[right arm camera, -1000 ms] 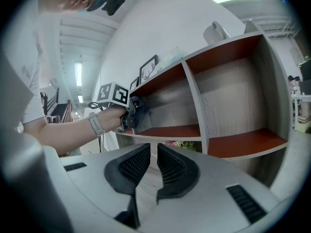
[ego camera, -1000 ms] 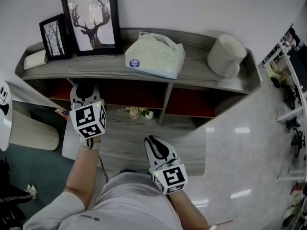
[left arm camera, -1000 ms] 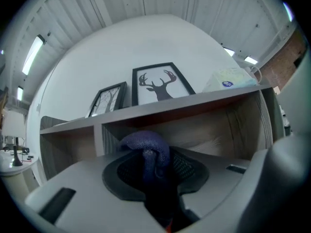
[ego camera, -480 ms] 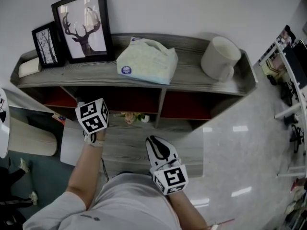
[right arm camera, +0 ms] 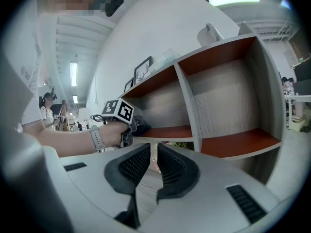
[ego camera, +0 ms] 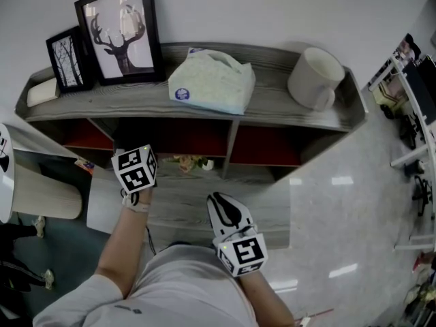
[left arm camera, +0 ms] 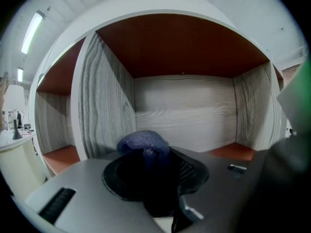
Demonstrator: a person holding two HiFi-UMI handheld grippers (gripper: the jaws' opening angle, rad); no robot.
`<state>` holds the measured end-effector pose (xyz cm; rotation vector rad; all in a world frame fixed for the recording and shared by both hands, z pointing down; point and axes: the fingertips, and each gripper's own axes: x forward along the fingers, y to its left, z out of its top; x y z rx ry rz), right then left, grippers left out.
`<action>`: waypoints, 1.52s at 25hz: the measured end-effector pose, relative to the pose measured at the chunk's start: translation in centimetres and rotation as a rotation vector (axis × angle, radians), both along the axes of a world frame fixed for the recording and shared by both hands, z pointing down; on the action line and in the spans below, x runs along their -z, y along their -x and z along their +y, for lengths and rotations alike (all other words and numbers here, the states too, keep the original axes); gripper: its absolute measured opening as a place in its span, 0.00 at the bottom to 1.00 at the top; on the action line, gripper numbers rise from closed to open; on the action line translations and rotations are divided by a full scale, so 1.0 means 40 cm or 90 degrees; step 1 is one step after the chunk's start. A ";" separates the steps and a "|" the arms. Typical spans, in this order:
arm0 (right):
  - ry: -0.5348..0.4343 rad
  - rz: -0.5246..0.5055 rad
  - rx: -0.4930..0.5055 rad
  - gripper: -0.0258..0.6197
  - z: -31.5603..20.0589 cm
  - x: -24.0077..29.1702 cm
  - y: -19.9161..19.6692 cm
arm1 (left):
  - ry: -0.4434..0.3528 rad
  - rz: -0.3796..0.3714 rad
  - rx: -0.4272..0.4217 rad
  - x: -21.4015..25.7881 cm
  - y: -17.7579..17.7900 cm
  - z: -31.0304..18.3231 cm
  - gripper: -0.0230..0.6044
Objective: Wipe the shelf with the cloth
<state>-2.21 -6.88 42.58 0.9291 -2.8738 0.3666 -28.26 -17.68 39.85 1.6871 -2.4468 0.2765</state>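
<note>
From where I sit the job looks barely begun. My left claw [left arm camera: 148, 164] is clamped tight on the cloth [left arm camera: 143, 144] and is up at the mouth of the middle compartment in the upper row of the shelf [ego camera: 136, 101]. I see no mark or streak that tells me any board has been wiped. The top board carries two picture frames [ego camera: 122, 33], a tissue pack [ego camera: 211, 80] and a white mug [ego camera: 315, 79], so I judge that surface untouched. The compartments to either side are left to do as well. The step in hand, as I read it, is getting the cloth onto the red-brown floor of that middle compartment. In the right gripper view the dark wad sits right at the front edge of that board. I can't tell whether it is touching or just above it. The cloth is dark blue and bunched into a rounded lump, so it has no real long axis. What shows is a short fold standing out past the claw tips and pointing straight into the compartment, towards the grey wood back panel [left arm camera: 194, 115]. My right claw [right arm camera: 154, 152] hangs low, in front of my body and well apart from the shelf. Its jaws are drawn together to a thin slit with nothing between them, only the floor [ego camera: 327, 203] showing through. It has no part in the wipe as things stand.
</note>
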 end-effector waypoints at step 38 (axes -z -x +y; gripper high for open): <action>0.018 0.016 -0.041 0.12 0.029 -0.023 -0.055 | -0.117 -0.074 -0.048 0.139 -0.039 -0.085 0.24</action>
